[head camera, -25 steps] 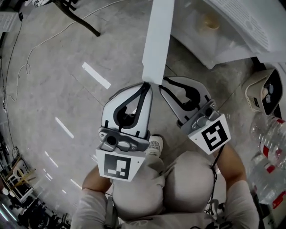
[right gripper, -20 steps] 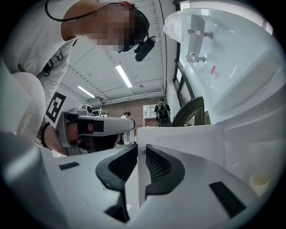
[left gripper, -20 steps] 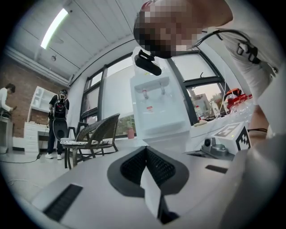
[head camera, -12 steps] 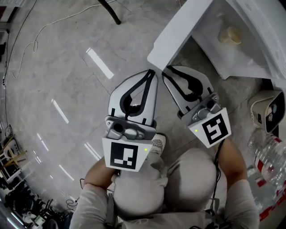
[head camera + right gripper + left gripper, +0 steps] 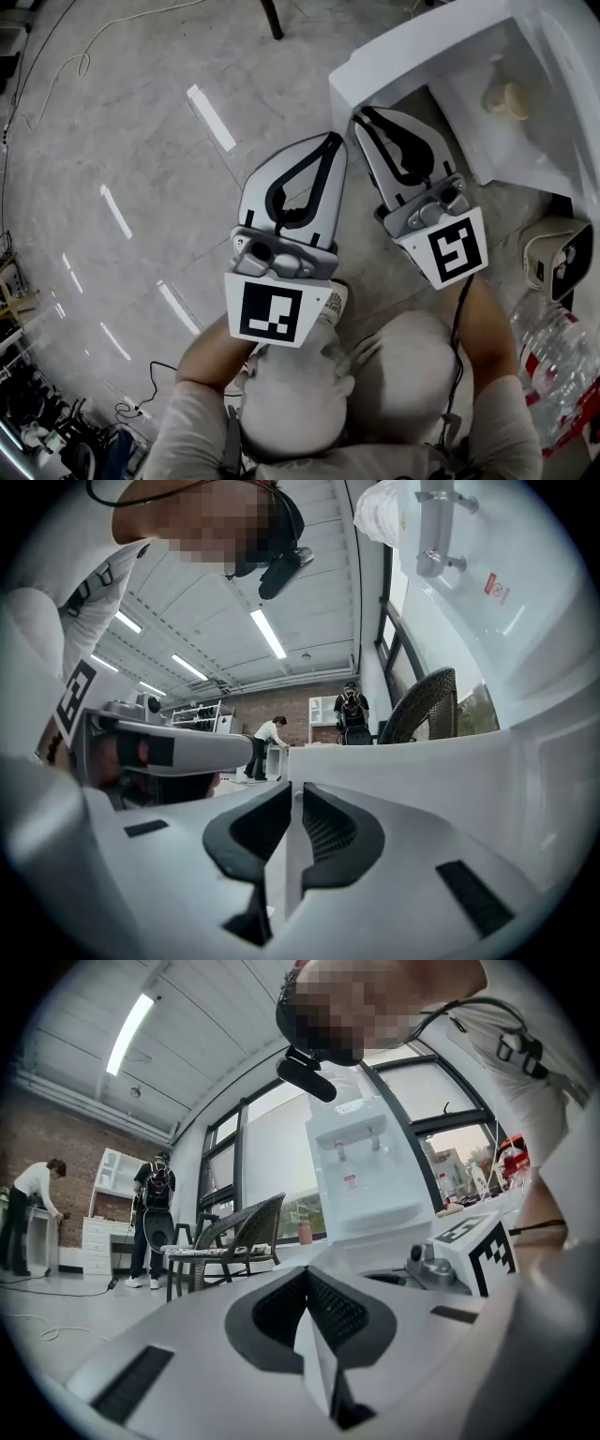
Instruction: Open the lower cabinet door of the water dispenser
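Now left claw (image 5: 337, 139): tips together, empty

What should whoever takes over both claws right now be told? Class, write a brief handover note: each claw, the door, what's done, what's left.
The lower cabinet door of the water dispenser stands swung wide, the cabinet's inside in view.
The left claw is shut, nothing gripped that I can see, its tip near the door's free end.
The right claw has jaws a sliver apart and closing, tips at that free edge; no grip on it shows.
Done: door open.
Left: probably only drawing both claws clear.
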